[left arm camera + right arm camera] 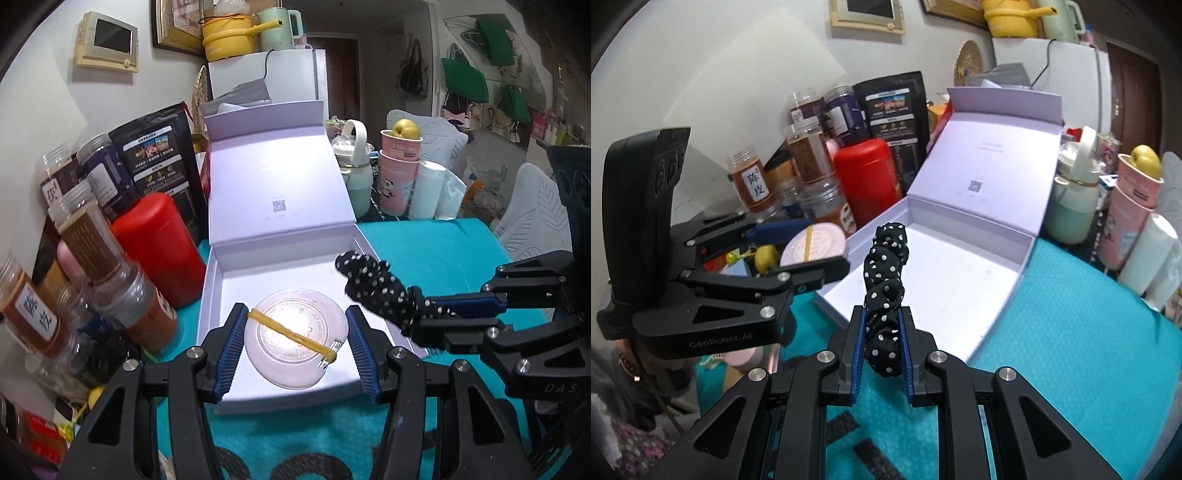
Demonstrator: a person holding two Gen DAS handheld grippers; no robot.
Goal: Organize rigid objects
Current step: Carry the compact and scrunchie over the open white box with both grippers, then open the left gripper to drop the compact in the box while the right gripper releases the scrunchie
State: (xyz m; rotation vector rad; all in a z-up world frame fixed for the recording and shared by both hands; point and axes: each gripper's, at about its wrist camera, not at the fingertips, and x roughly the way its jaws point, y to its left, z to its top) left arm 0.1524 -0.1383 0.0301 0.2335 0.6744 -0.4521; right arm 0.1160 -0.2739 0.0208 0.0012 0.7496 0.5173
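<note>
An open white box (212, 295) with its lid standing up sits on the teal table. My left gripper (295, 343) is shut on a round pink compact (295, 354) with a yellow rubber band across it, held over the box's near end. My right gripper (884, 332) is shut on a black polka-dot scrunchie (886, 266), which sticks out over the box's (960, 280) near edge. In the left wrist view the right gripper (428, 314) comes in from the right with the scrunchie (373, 284). In the right wrist view the left gripper (812, 247) holds the compact (816, 245) at the left.
Several spice jars (99, 240), a red canister (159, 243) and a black pouch (155, 155) crowd the box's left side. A pale green bottle (356, 173), stacked pink cups (397, 177) holding a yellow fruit, and a white roll (426, 192) stand behind on the right. Teal cloth (1071, 350) lies right of the box.
</note>
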